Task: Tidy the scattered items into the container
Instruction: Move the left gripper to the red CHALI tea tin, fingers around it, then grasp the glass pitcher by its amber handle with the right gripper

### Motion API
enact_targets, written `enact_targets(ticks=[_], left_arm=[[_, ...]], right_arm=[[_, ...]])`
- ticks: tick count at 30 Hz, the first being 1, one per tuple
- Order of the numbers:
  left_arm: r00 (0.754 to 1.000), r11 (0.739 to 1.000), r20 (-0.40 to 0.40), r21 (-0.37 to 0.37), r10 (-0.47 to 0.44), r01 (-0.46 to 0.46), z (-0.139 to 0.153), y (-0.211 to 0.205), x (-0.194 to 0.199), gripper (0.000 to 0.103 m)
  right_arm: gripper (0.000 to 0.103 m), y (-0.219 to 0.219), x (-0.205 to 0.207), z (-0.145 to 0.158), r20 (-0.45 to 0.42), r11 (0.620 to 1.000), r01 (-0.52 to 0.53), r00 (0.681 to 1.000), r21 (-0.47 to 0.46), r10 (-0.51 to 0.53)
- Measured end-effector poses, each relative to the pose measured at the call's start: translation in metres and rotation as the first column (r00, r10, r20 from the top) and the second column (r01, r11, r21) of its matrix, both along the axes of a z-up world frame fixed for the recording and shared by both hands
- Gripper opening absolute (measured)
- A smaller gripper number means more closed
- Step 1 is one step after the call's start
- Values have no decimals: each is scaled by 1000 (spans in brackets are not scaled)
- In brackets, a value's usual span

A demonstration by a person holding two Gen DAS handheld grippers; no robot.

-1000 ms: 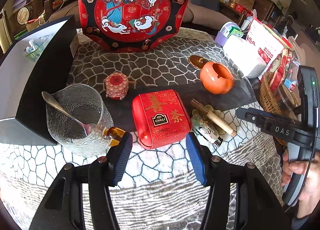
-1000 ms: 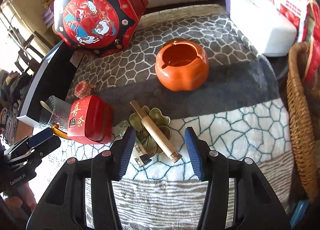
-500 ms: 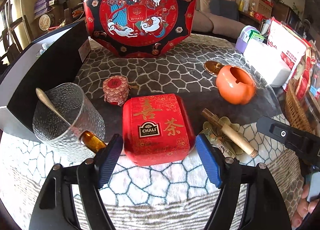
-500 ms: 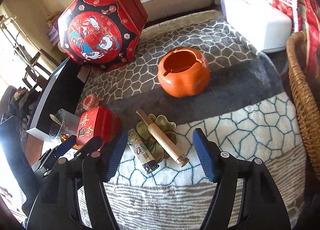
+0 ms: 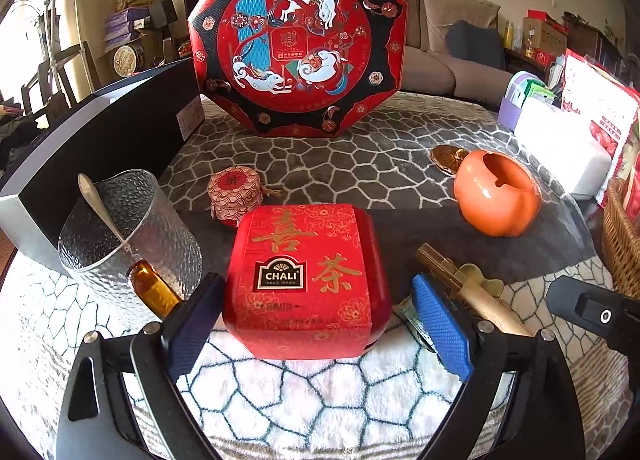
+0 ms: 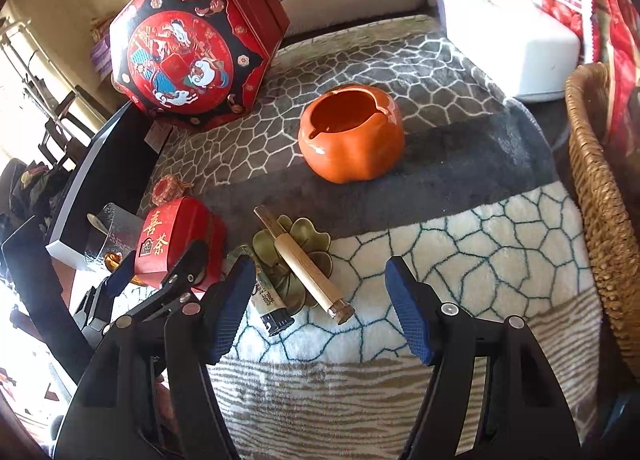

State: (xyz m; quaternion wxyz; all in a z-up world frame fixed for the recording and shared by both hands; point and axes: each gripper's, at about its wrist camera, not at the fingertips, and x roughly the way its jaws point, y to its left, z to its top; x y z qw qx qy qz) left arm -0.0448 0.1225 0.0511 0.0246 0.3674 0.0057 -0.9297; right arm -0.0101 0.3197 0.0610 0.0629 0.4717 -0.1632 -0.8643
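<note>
A red CHALI tea tin (image 5: 308,280) lies on the patterned blanket. My left gripper (image 5: 316,300) straddles it, jaws opening, with a gap between each blue pad and the tin. In the right wrist view the same tin (image 6: 176,240) sits at the left. My right gripper (image 6: 320,262) hangs open over a wooden tube (image 6: 304,264), a green leaf-shaped dish (image 6: 312,232) and a lighter (image 6: 270,308), touching none. An orange ceramic ashtray (image 6: 352,135) stands beyond them.
A textured glass with a spoon (image 5: 128,236) and an amber bottle (image 5: 154,292) crowd the left finger. Behind the tin are a small red-capped jar (image 5: 236,199) and an octagonal red box (image 5: 298,39). A black box (image 5: 100,131) stands left, a wicker basket (image 6: 600,219) right.
My left gripper has come forward and down onto the tin while its jaws spread to either side. The right gripper's jaws have widened; it has stayed over the tube.
</note>
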Motion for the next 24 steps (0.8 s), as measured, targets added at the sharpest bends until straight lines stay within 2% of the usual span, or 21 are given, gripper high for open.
enact_targets(ticks=[1, 11, 18, 21, 24], left_arm=[[1000, 1000, -6, -5, 4, -4, 0, -1, 1, 81], [996, 997, -30, -9, -81, 80, -1, 3, 15, 81], [996, 997, 20, -7, -83, 83, 0, 4, 1, 82], [991, 991, -40, 50, -124, 126, 16, 0, 18, 82], [975, 975, -106, 90, -194, 204, 41, -15, 46, 82]], right_arm=[[65, 1, 0, 0, 0, 1000, 5, 1000, -3, -5], [65, -2, -2, -5, 17, 1000, -9, 1000, 7, 9], [65, -3, -1, -5, 15, 1000, -14, 1000, 6, 14], [65, -1, -3, -3, 6, 1000, -9, 1000, -9, 9], [65, -5, -2, 7, -28, 999, -23, 999, -27, 22]])
